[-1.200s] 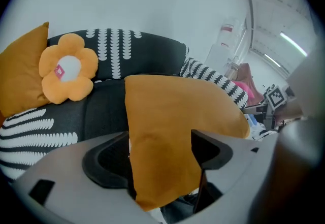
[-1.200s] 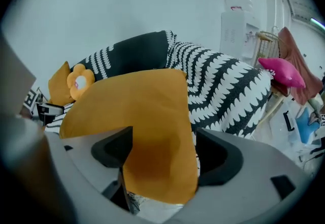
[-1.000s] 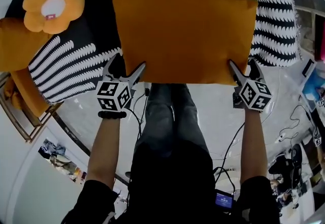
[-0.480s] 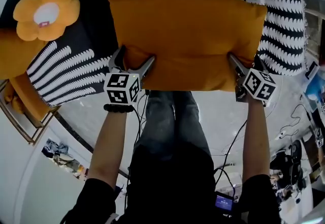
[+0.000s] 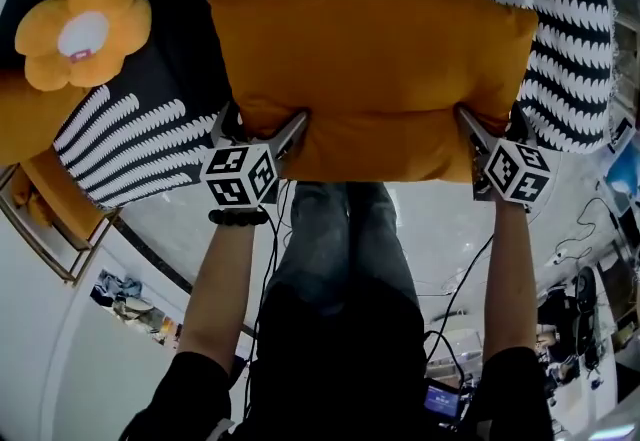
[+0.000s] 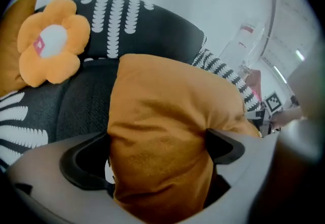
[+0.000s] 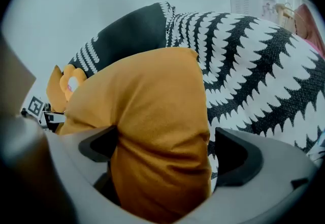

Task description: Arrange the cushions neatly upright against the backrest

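On the flower cushion (image 5: 78, 29), a small red label (image 5: 82, 55) is unreadable.

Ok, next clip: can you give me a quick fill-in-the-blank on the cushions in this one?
1. The rectangular cushion is plain ____.
2. The small cushion is shaped like a ____.
3. In the head view it lies to the rectangular cushion's ____.
4. The patterned fabric around them is black and ____.
Missing words: orange, flower, left, white.
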Motion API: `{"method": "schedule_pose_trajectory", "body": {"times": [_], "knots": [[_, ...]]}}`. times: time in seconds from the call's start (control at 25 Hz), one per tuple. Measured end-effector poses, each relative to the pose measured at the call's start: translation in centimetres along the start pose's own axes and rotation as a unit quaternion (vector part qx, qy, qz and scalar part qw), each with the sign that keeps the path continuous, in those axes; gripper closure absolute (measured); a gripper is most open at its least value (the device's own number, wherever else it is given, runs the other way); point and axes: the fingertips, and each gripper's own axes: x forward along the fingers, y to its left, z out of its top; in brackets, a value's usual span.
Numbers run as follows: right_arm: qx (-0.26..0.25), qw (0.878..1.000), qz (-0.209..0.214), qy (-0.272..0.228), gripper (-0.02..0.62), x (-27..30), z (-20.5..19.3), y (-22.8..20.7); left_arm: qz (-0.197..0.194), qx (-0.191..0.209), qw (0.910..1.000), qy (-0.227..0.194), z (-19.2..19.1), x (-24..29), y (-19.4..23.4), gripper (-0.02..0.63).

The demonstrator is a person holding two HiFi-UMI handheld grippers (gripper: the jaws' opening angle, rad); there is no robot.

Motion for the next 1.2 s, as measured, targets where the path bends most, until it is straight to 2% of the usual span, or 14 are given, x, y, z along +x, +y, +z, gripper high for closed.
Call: {"method": "schedule_pose_trajectory", "body": {"times": [0.2,0.28,0.36,0.48,0.64,0.76,0.96,1.08,1.2], "knots": [[0.019,1.000,0.001,-0.009,0.021,0.4,-0.2,-0.6,-0.057,-0.013,0.9979,0.028,-0.2,1.7,-0.6,0.018],[0.021,1.000,0.016,-0.013,0.025,0.3,-0.5,0.1,-0.075,-0.013,0.9965,0.035,-0.4,1.6,-1.1,0.027],[0.015,0.999,0.032,-0.015,0.113,-0.1,-0.5,1.3,-0.087,-0.007,0.9956,0.036,-0.4,1.2,-1.9,0.112],[0.001,0.999,0.029,-0.023,0.227,-1.7,0.4,3.5,-0.087,-0.010,0.9960,0.017,0.6,-0.4,-2.6,0.215],[-0.007,0.999,0.019,-0.033,0.289,-3.4,2.0,4.5,-0.101,-0.023,0.9946,-0.002,2.2,-2.0,-3.6,0.299],[-0.004,0.999,0.016,-0.044,0.299,-4.5,3.2,5.3,-0.105,-0.017,0.9941,-0.024,4.0,-3.3,-3.7,0.307],[-0.013,0.997,0.019,-0.078,0.302,-5.5,6.3,9.1,-0.092,0.007,0.9928,-0.077,8.1,-6.7,-2.0,0.310],[-0.029,0.994,0.022,-0.108,0.301,-6.1,9.3,11.8,-0.086,0.003,0.9906,-0.107,10.8,-9.3,-0.6,0.310],[-0.043,0.992,0.023,-0.117,0.298,-7.1,11.4,14.9,-0.072,-0.014,0.9900,-0.121,12.4,-12.7,0.9,0.310]]}}
